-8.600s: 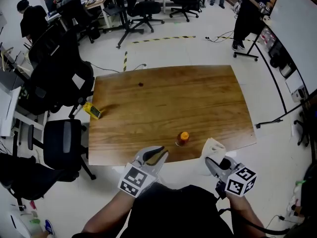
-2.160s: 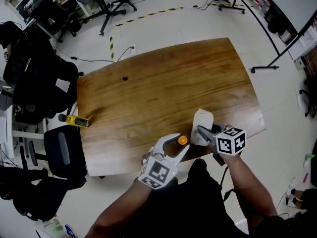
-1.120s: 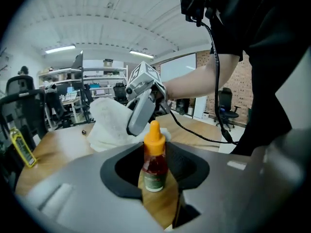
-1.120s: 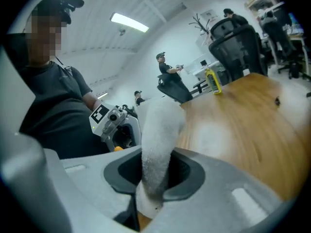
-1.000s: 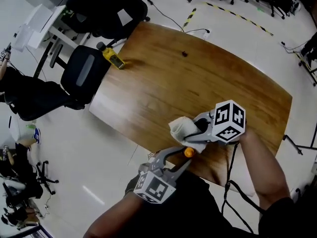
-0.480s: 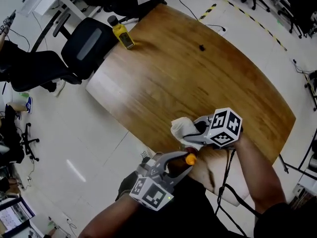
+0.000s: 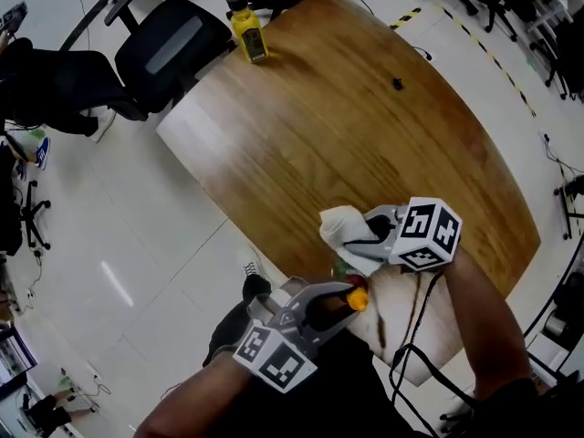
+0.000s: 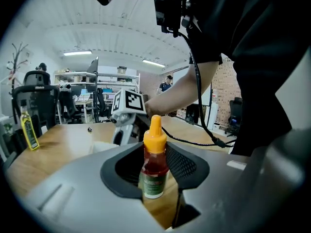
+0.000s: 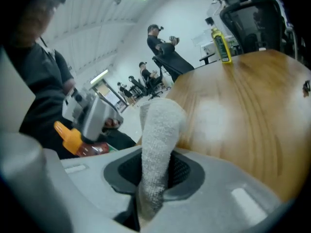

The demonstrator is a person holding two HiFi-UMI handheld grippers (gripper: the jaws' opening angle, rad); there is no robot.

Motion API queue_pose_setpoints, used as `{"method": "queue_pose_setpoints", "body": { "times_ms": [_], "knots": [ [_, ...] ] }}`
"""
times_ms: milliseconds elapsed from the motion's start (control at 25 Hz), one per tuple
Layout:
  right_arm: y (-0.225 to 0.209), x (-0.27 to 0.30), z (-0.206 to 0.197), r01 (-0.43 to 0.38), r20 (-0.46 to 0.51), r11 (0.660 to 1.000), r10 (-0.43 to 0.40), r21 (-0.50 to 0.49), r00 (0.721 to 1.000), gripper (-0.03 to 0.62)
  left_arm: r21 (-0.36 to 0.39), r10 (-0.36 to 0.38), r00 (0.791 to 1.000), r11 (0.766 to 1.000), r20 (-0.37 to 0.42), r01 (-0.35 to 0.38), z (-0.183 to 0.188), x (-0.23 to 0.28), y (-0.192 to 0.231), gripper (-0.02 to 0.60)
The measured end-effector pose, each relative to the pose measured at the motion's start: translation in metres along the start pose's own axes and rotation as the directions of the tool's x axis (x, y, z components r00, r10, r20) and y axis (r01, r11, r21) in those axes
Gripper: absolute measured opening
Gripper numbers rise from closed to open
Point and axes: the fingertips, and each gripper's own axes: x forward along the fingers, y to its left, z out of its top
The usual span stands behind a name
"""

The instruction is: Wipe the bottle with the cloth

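The left gripper (image 8: 155, 174) has its jaws clenched on the body of the small bottle (image 8: 154, 152), which seems light and slippery. The right gripper (image 9: 154, 179) has its jaws grasping the soft cloth (image 9: 160, 125).

The left gripper (image 7: 339, 299) and right gripper (image 7: 358, 237) are pale grey with dark ribbed pads (image 8: 187, 165). Each carries a white cube (image 7: 424, 234) with black square markers. Below that cube trails a thin black cable (image 8: 203, 113). The person wears a black short-sleeved top (image 7: 347, 400).
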Motion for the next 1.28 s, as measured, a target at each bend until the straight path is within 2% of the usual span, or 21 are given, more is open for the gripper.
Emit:
{"method": "queue_pose_setpoints", "body": {
  "times_ms": [80, 160, 240, 320, 400, 480, 760, 1000, 1200, 1280],
  "knots": [
    [0.010, -0.020, 0.030, -0.116, 0.068, 0.993, 0.115, 0.007, 0.991, 0.073, 0.000, -0.003, 1.000, 1.000, 0.006, 0.003, 0.000, 0.000, 0.000, 0.150],
    [0.026, -0.031, 0.055, -0.249, 0.064, 0.968, 0.250, -0.025, 0.966, 0.074, 0.000, -0.004, 1.000, 1.000, 0.010, 0.004, -0.001, 0.001, 0.000, 0.150],
    [0.042, -0.029, 0.063, -0.372, -0.032, 0.927, 0.371, -0.042, 0.928, 0.074, -0.003, -0.004, 1.000, 1.000, 0.014, 0.004, -0.002, 0.002, 0.000, 0.150],
    [0.053, -0.017, 0.052, -0.457, -0.188, 0.889, 0.446, -0.019, 0.875, 0.073, -0.007, -0.006, 1.000, 1.000, 0.015, 0.006, -0.003, 0.003, 0.000, 0.150],
    [0.059, 0.000, 0.033, -0.498, -0.329, 0.867, 0.475, 0.016, 0.816, 0.074, -0.010, -0.010, 1.000, 1.000, 0.014, 0.010, -0.004, 0.003, 0.000, 0.150],
    [0.060, 0.013, 0.021, -0.507, -0.400, 0.861, 0.477, 0.035, 0.783, 0.072, -0.008, -0.013, 1.000, 1.000, 0.015, 0.013, -0.003, 0.004, 0.000, 0.152],
    [0.044, 0.042, 0.001, -0.447, -0.488, 0.895, 0.395, 0.013, 0.778, 0.072, 0.012, -0.008, 1.000, 1.000, 0.030, 0.008, -0.006, 0.004, -0.001, 0.152],
    [0.025, 0.059, -0.013, -0.363, -0.522, 0.928, 0.268, -0.086, 0.810, 0.072, 0.007, -0.006, 1.000, 1.000, 0.029, 0.006, -0.007, 0.004, 0.000, 0.152],
    [0.018, 0.065, -0.016, -0.305, -0.529, 0.936, 0.172, -0.175, 0.831, 0.072, 0.011, -0.015, 1.000, 1.000, 0.019, 0.015, -0.007, 0.005, 0.002, 0.152],
    [0.016, 0.066, -0.014, -0.273, -0.508, 0.941, 0.137, -0.203, 0.851, 0.072, 0.022, -0.019, 1.000, 1.000, 0.012, 0.018, -0.010, 0.005, 0.002, 0.152]
  ]
}}
